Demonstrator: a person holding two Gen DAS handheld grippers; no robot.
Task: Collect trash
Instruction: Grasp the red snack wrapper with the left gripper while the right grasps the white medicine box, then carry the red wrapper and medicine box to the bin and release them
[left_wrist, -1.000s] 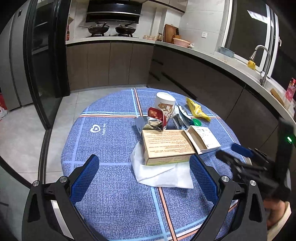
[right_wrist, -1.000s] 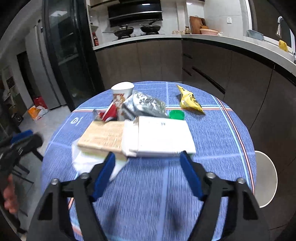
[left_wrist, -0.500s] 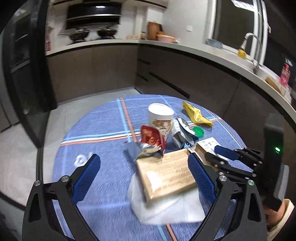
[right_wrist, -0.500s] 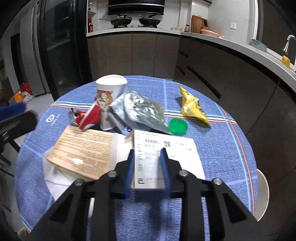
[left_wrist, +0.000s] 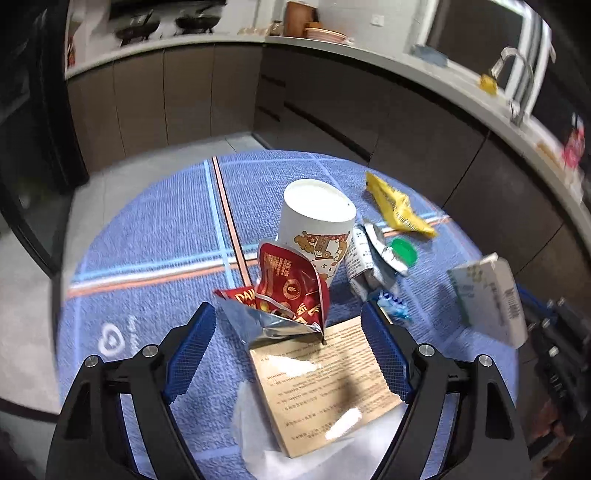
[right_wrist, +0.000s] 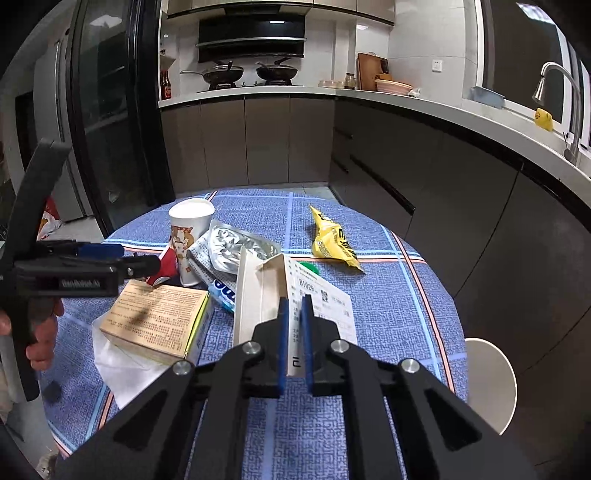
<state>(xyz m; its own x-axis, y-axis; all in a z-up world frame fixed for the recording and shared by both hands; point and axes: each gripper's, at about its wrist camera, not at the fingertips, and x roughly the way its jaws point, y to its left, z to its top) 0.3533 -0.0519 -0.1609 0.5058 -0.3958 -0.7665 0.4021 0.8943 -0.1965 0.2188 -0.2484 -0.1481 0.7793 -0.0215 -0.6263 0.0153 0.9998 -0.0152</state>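
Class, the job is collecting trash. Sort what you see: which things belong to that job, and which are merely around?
Job:
white cardboard box, pinched in the right gripper
red foil snack pouch
brown printed carton
white paper cup
yellow snack wrapper
green bottle cap

Around:
black frying pans
steel tap

We read "B1029" on the printed label of the white carton (right_wrist: 295, 295) clamped between the right jaws, just ahead of the pads; a small QR code sits beside it, and the finer lines below are too small to make out. On the red snack packet (left_wrist: 291, 291) between and just ahead of the left jaws we read "DA". The tan box (right_wrist: 155, 317), left of the right jaws, carries dense print we cannot read. The left gripper (right_wrist: 79, 283) bears a small embossed mark, illegible.
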